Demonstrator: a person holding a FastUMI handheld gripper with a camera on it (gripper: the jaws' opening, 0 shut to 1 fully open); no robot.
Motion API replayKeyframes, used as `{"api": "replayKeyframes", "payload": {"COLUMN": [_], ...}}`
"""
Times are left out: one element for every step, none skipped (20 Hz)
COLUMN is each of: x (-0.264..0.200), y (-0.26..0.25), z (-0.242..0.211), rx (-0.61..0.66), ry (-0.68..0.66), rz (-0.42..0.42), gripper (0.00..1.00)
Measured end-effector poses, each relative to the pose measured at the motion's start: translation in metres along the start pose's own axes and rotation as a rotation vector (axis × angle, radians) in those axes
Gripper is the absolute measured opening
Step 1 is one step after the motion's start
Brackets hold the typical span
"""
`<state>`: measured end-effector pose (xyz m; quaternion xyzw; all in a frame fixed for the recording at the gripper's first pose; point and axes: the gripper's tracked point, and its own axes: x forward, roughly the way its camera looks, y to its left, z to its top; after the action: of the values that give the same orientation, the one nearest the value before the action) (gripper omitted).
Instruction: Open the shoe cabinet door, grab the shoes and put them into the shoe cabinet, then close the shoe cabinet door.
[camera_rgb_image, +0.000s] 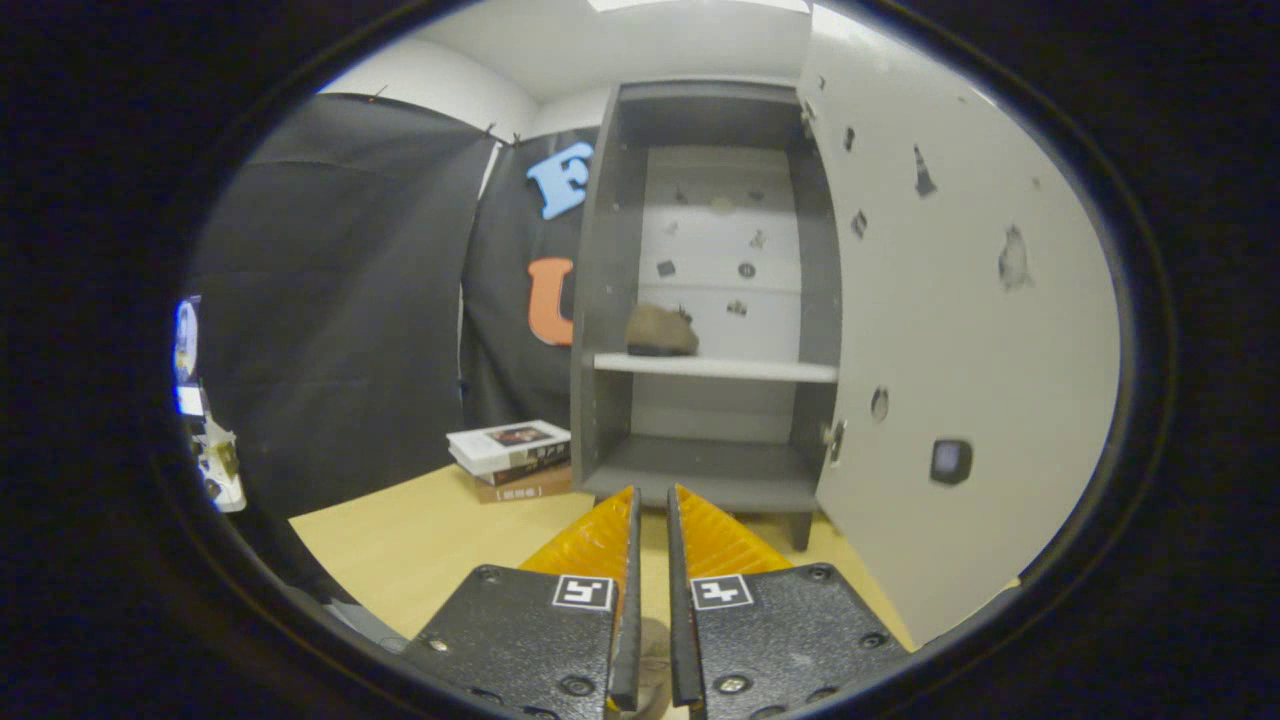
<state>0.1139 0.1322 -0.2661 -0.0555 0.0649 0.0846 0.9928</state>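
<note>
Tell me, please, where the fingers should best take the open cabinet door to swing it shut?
Probably the door's free outer edge, farthest from the hinges beside the cabinet, coming from its right side and pushing leftward; the panel's face looks flat, showing no handle. The gripper hangs nearly closed, holding nothing.

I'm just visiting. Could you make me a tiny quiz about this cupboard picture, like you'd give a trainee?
1. True or false: the shoe cabinet door stands open.
2. Where is the brown shoe? A) on the white shelf B) on the books C) on the table
3. How do the gripper fingers stand?

Key: 1 true. 2 A. 3 nearly closed, a narrow gap between them, something indistinct low between them.
</note>
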Motion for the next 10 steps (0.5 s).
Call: {"api": "replayKeyframes", "payload": {"x": [-0.001, -0.002, 0.000, 0.003, 0.005, 0.006, 0.007, 0.007, 0.006, 0.003], "y": [0.003, 0.003, 0.003, 0.003, 0.004, 0.003, 0.002, 0.003, 0.006, 0.011], "z": [0.008, 0.003, -0.006, -0.014, -0.023, -0.033, -0.045, -0.062, -0.083, -0.104], "rx": [0.010, 0.032, 0.043, 0.062, 0.068, 0.072, 0.077, 0.084, 0.088, 0.083], "ry": [-0.008, 0.026, 0.068, 0.094, 0.119, 0.139, 0.160, 0.196, 0.239, 0.291], "rz": [0.012, 0.018, 0.031, 0.047, 0.061, 0.072, 0.075, 0.069, 0.070, 0.069], "gripper": [0.15, 0.15, 0.12, 0.10, 0.10, 0.10, 0.10, 0.10, 0.10, 0.10]}}
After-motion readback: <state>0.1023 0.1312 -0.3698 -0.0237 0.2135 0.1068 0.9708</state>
